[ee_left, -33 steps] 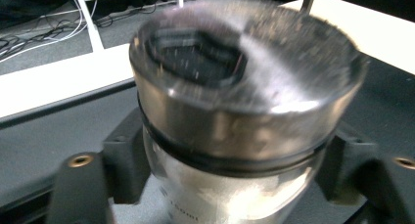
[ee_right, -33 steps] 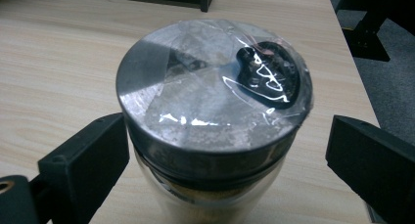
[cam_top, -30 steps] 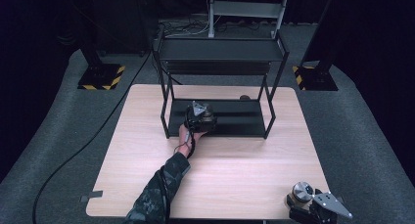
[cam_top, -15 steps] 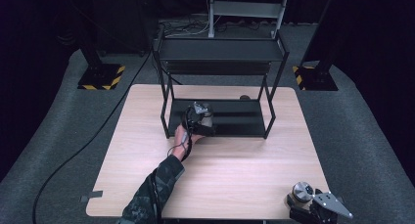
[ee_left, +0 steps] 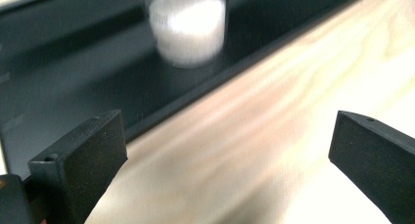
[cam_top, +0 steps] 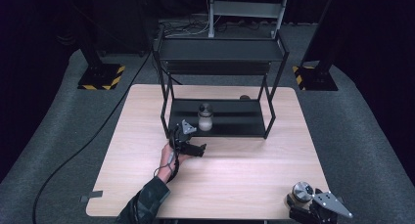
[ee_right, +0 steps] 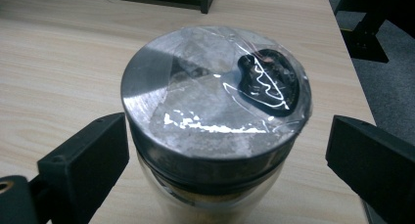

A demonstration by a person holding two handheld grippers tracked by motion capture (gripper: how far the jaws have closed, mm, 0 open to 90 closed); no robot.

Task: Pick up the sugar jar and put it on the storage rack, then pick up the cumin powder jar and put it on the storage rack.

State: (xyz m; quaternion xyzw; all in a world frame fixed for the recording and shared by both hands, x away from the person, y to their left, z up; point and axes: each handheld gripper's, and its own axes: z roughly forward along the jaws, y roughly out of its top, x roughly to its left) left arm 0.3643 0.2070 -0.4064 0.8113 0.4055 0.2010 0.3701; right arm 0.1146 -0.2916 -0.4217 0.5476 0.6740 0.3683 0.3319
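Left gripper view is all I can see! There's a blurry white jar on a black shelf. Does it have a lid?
Observer: Yes, in the high view the white jar has a grey lid.
Operator: Is there another jar?
Observer: Yes, a second jar with a metal lid stands between the right tool's open jaws.
Operator: Where is that one?
Observer: At the near right corner of the table, far from the shelf.
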